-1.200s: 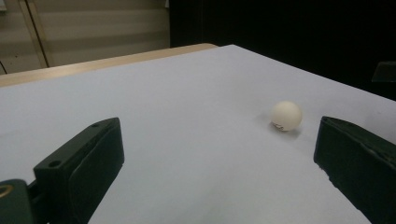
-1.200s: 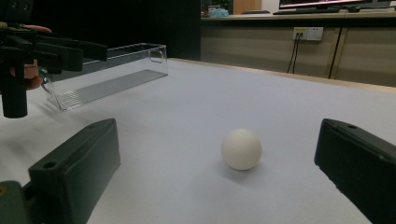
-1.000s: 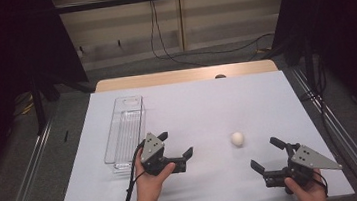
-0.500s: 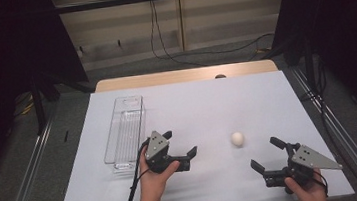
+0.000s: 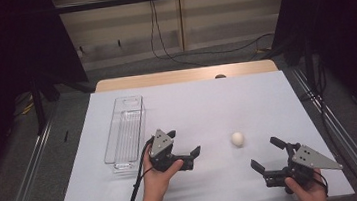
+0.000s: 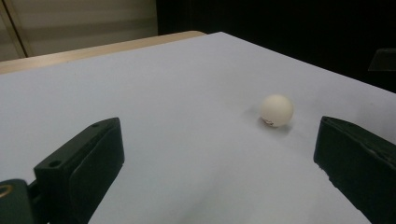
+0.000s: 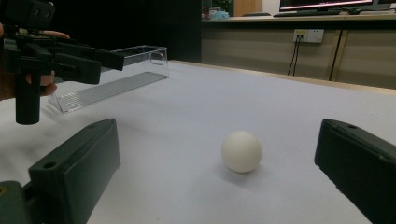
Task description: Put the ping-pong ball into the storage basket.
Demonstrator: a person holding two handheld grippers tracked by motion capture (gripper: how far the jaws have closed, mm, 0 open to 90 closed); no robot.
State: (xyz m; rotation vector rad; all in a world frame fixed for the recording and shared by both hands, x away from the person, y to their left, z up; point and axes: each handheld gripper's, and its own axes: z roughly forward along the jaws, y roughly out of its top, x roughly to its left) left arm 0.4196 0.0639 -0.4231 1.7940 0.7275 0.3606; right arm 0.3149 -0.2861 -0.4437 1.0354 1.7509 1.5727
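A white ball (image 5: 238, 138) lies on the white table sheet (image 5: 207, 102), right of centre. My left gripper (image 5: 183, 141) is held low over the sheet to the ball's left, open and empty, pointing toward it. In the left gripper view the ball (image 6: 276, 110) sits ahead, nearer the right jaw of my left gripper (image 6: 219, 135). My right gripper (image 5: 265, 152) is open and empty near the front right edge, just in front of the ball. The ball (image 7: 241, 150) lies ahead between the spread jaws of my right gripper (image 7: 217, 140), with the left gripper (image 7: 60, 58) farther off.
A long clear plastic tray (image 5: 124, 131) lies lengthwise on the sheet's left side, just left of my left hand; it appears again as the tray (image 7: 112, 81) in the right gripper view. A tan table edge (image 5: 184, 76) runs along the back. Cables hang behind.
My left gripper has slid a little to the right, toward the ball. The right gripper and the ball have stayed where they were.
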